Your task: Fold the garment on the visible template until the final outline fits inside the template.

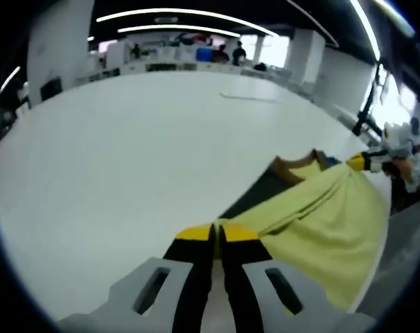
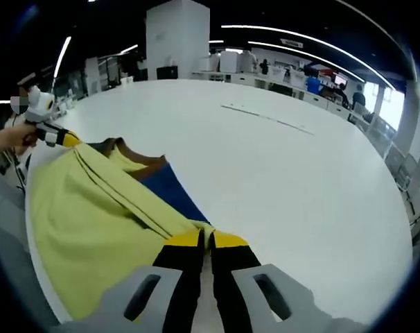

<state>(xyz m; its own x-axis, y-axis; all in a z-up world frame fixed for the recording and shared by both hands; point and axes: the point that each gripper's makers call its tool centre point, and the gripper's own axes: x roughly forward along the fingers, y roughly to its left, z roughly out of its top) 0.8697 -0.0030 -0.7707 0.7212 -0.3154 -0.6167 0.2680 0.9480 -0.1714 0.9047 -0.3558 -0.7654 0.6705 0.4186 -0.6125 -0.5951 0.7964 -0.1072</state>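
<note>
My left gripper [image 1: 217, 232] pinched tight on the yellow garment [image 1: 314, 229] at lower right, my right gripper [image 2: 205, 239] pinching its other edge, blue template [image 2: 170, 189] peeking out on the white counter [image 2: 279, 180], person's hand [image 2: 12, 139] at far left.

Garment [image 1: 321, 215] on table [image 1: 127, 173], over template [image 2: 170, 189], near the edge.

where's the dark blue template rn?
The dark blue template lies on the white table, mostly covered by the yellow garment; in the right gripper view a strip shows just beyond the fold, ahead-left of the right gripper.
</note>
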